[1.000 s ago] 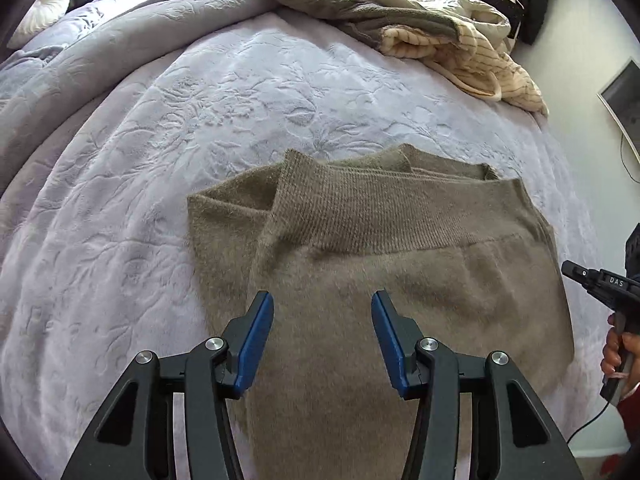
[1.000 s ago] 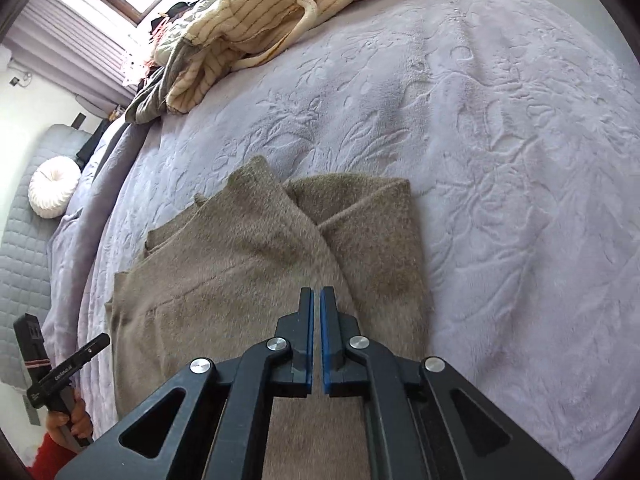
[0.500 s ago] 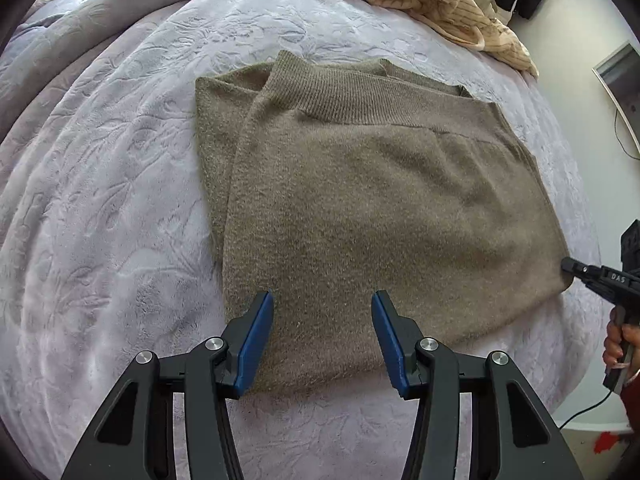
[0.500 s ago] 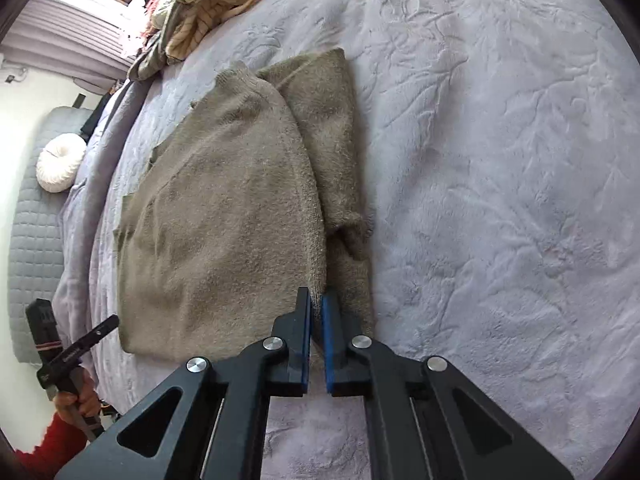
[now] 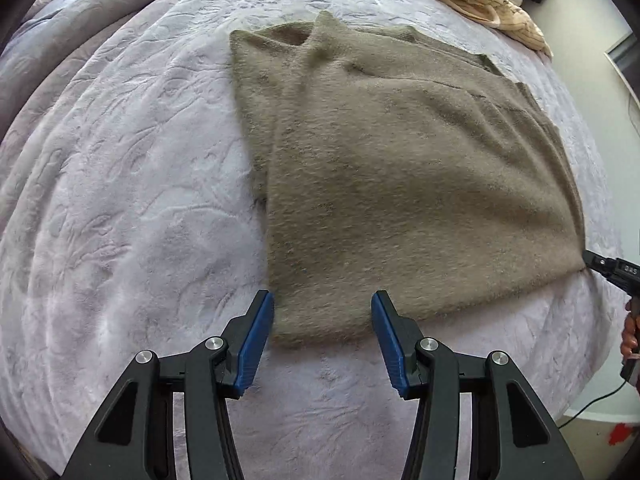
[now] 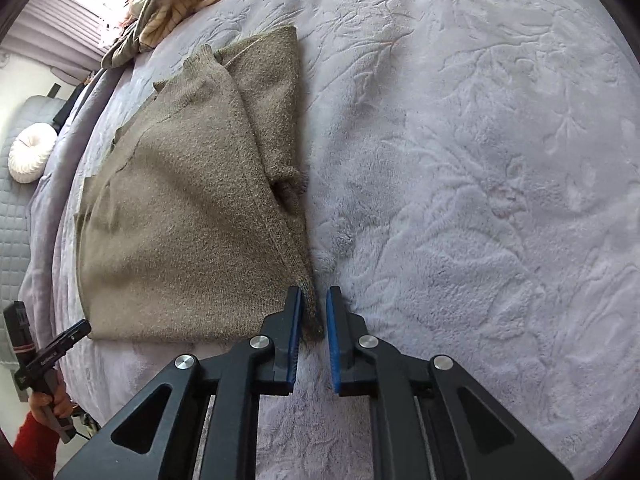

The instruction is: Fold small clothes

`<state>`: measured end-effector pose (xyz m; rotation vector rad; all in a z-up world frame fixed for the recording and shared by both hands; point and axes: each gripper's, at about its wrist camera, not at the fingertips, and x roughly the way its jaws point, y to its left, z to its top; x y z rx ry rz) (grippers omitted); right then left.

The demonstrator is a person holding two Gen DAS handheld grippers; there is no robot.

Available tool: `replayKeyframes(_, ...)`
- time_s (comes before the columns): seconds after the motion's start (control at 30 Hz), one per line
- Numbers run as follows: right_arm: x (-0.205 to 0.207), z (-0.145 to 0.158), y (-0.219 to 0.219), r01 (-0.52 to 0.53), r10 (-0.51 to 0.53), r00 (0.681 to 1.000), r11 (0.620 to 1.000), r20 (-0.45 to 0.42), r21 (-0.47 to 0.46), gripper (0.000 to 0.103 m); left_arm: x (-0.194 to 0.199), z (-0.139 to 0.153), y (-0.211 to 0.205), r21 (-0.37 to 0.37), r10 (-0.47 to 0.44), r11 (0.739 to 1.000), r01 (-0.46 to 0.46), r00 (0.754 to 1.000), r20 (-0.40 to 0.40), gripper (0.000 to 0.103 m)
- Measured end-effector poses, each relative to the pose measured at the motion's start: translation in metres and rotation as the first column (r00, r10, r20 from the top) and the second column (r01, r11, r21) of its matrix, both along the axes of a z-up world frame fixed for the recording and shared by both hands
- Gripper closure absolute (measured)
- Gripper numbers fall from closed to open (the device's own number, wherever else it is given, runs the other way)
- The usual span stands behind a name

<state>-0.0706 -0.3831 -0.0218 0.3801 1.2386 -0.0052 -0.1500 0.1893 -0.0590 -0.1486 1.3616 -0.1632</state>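
Right claw (image 6: pixel 313 312) newly parted around sweater (image 6: pixel 180 216) corner; left claw (image 5: pixel 322 328) wide, empty.

fuzzy knit sweater (image 5: pixel 400 184), plush embossed bedspread (image 5: pixel 120 200)

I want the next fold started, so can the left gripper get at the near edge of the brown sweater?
Probably yes: the left gripper is open, the brown sweater edge lies between its fingers, nothing covering it.
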Motion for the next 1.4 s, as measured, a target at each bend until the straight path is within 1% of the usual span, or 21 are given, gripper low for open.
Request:
replayKeyframes(0.03,-0.002,0.003,0.002,0.003,-0.003,1.0,1.0,-0.002,-0.014,0.09,-0.001,-0.002,0.006,0.004,0.019,1.0,-0.019,1.0,-0.016,0.05)
replayKeyframes(0.1,-0.009,0.007,0.005,0.011,-0.011,1.0,0.999,-0.007,-0.044,0.09,-0.004,-0.006,0.019,-0.026,0.074,0.997,-0.075,0.996,-0.043,0.05)
replayKeyframes(0.17,-0.016,0.012,0.009,0.024,-0.025,1.0,0.998,-0.011,-0.063,0.09,-0.008,-0.007,0.027,-0.044,0.105,0.993,-0.107,0.993,-0.052,0.05)
replayKeyframes(0.3,-0.03,0.021,0.019,0.039,-0.039,0.999,0.996,0.0,-0.08,0.09,-0.014,-0.005,0.029,-0.036,0.103,0.994,-0.104,0.994,-0.043,0.05)
replayKeyframes(0.33,-0.032,0.023,0.023,0.039,-0.038,0.999,0.996,0.003,-0.08,0.087,-0.015,-0.005,0.029,-0.037,0.102,0.994,-0.104,0.994,-0.044,0.05)
replayKeyframes(0.47,-0.034,0.029,0.047,0.0,0.0,1.0,0.998,0.008,-0.069,0.087,-0.015,-0.008,0.029,-0.045,0.113,0.992,-0.115,0.992,-0.048,0.05)
replayKeyframes(0.5,-0.033,0.03,0.055,-0.019,0.019,1.0,0.997,0.009,-0.069,0.087,-0.015,-0.009,0.03,-0.047,0.117,0.992,-0.119,0.992,-0.049,0.048)
replayKeyframes(0.53,-0.03,0.03,0.063,-0.038,0.039,0.999,0.997,0.01,-0.07,0.087,-0.014,-0.011,0.028,-0.044,0.122,0.991,-0.124,0.991,-0.052,0.035)
replayKeyframes(0.6,-0.025,0.031,0.079,-0.079,0.08,0.997,0.994,0.013,-0.07,0.087,-0.015,-0.011,0.027,-0.029,0.129,0.991,-0.13,0.991,-0.04,0.022)
replayKeyframes(0.67,-0.017,0.032,0.094,-0.12,0.121,0.992,0.991,0.018,-0.062,0.087,-0.018,-0.012,0.028,-0.009,0.126,0.992,-0.126,0.992,-0.031,0.022)
replayKeyframes(0.7,-0.012,0.032,0.104,-0.14,0.141,0.99,0.989,0.021,-0.05,0.087,-0.018,-0.012,0.028,-0.001,0.128,0.992,-0.128,0.991,-0.033,0.015)
replayKeyframes(0.73,-0.007,0.032,0.113,-0.159,0.16,0.987,0.987,0.023,-0.035,0.087,-0.019,-0.013,0.028,0.001,0.136,0.991,-0.136,0.99,-0.034,0.006)
replayKeyframes(0.87,0.021,0.034,0.159,-0.255,0.254,0.965,0.967,0.059,0.007,0.085,-0.026,-0.008,0.038,-0.013,0.193,0.981,-0.194,0.981,-0.022,0.005)
replayKeyframes(1.0,0.057,0.039,0.218,-0.374,0.364,0.923,0.925,0.124,0.065,0.084,-0.032,-0.004,0.054,-0.021,0.223,0.975,-0.223,0.974,-0.03,0.005)
replayKeyframes(1.07,0.076,0.04,0.248,-0.425,0.413,0.899,0.904,0.146,0.056,0.084,-0.033,-0.006,0.061,-0.018,0.22,0.975,-0.221,0.975,-0.043,0.005)
replayKeyframes(1.17,0.106,0.038,0.295,-0.482,0.469,0.868,0.875,0.163,0.048,0.084,-0.034,-0.006,0.071,0.01,0.22,0.975,-0.22,0.975,-0.035,0.005)
replayKeyframes(1.27,0.133,0.032,0.329,-0.504,0.491,0.855,0.863,0.165,0.04,0.084,-0.039,-0.002,0.086,-0.023,0.248,0.968,-0.248,0.969,-0.022,0.005)
replayKeyframes(1.33,0.15,0.024,0.349,-0.511,0.503,0.849,0.86,0.161,0.006,0.084,-0.042,0.002,0.098,-0.049,0.28,0.959,-0.28,0.96,-0.014,0.005)
replayKeyframes(1.4,0.164,0.011,0.367,-0.507,0.504,0.852,0.862,0.142,-0.02,0.084,-0.043,0.005,0.11,-0.071,0.305,0.95,-0.305,0.952,-0.007,0.005)
